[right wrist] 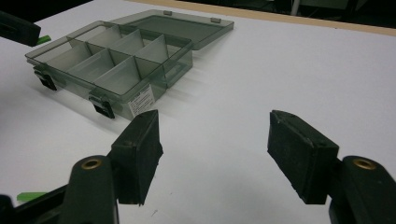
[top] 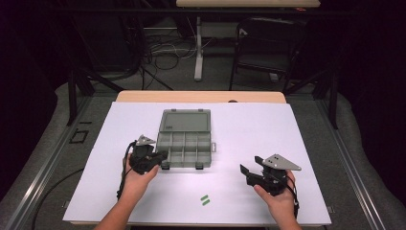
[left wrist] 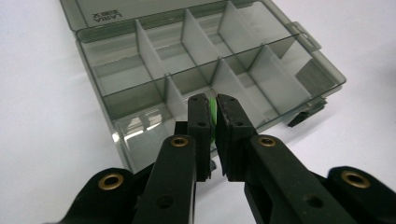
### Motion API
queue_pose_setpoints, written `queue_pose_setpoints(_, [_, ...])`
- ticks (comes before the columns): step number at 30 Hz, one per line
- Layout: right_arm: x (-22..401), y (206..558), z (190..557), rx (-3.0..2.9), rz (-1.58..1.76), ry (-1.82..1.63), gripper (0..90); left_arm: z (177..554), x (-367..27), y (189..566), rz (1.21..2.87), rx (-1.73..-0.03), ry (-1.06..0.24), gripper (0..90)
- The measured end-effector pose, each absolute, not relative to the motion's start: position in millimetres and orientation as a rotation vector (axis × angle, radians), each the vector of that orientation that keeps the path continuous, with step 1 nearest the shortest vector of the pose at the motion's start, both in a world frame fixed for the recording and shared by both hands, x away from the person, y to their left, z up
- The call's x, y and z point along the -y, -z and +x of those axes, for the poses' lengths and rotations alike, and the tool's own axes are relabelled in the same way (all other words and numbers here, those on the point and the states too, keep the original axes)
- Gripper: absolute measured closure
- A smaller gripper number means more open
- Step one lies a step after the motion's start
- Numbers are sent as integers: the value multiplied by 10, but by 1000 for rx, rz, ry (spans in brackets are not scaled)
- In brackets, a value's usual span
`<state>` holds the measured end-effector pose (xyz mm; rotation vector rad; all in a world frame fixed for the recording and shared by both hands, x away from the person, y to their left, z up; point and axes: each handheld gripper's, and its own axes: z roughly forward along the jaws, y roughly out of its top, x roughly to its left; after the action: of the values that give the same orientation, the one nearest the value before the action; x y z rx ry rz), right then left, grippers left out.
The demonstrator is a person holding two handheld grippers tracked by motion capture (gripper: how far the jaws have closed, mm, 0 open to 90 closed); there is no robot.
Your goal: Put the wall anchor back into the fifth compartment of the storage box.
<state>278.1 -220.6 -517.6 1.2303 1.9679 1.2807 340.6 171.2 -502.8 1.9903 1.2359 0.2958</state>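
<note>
box: open, compartments bare | left claw: grips green piece

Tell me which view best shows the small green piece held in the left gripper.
The left gripper view: the green piece shows as a thin edge pinched between the left gripper jaws, over the open organizer box. In the right gripper view a green tip pokes out at far left. In the high view the left gripper covers it.
</note>
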Motion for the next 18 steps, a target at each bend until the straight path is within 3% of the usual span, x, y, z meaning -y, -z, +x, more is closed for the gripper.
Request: queue_pose_setpoints(18, [2212, 5174, 2788, -1980, 1236, -1271, 330, 3519, -1858, 5179, 1995, -1303, -312, 847])
